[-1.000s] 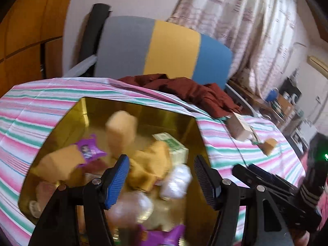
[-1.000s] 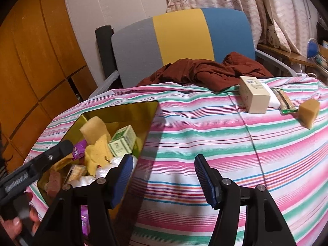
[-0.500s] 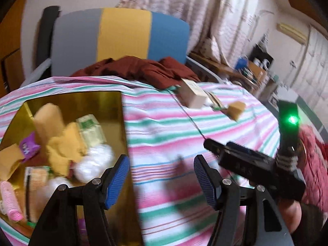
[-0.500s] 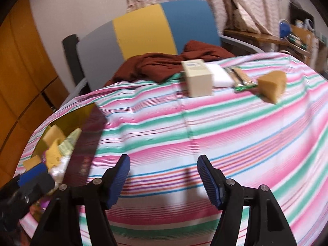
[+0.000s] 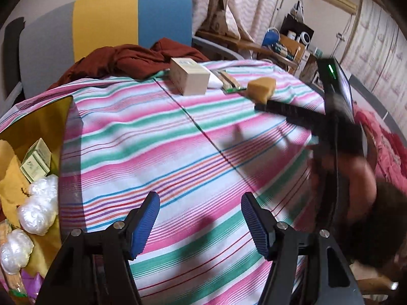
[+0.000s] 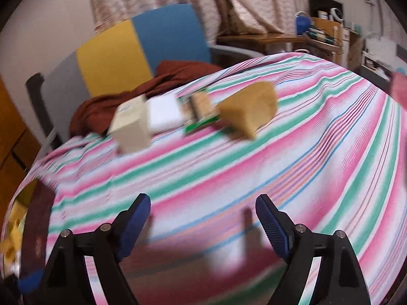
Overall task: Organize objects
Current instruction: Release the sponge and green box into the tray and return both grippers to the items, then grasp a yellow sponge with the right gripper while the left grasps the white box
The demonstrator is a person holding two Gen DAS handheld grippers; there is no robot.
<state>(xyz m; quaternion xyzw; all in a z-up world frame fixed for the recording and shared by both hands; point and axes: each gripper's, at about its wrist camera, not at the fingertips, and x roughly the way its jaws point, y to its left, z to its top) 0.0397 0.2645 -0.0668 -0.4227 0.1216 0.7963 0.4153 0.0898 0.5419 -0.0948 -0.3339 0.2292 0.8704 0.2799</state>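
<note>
A gold box (image 5: 38, 117) at the table's left edge holds sponges, white puffs (image 5: 38, 211) and a small green carton (image 5: 35, 158). On the striped cloth at the far side lie a cream carton (image 5: 189, 76), a white block (image 6: 162, 113), a green flat packet (image 5: 230, 82) and a yellow sponge (image 5: 262, 89). My left gripper (image 5: 199, 218) is open and empty over the cloth, right of the gold box. My right gripper (image 6: 202, 223) is open and empty, facing the yellow sponge (image 6: 250, 106) and cream carton (image 6: 132, 124). It also shows in the left wrist view (image 5: 305, 117), near the sponge.
A dark red cloth (image 5: 127, 58) lies at the table's far edge against a grey, yellow and blue chair (image 5: 106, 23). A cluttered side table (image 6: 279, 38) and curtains stand behind at the right. A pink fabric (image 5: 391, 152) lies right of the table.
Both grippers have swung right, away from the gold box toward the objects at the far side. The right gripper has moved closer to the yellow sponge. Both stay open.
</note>
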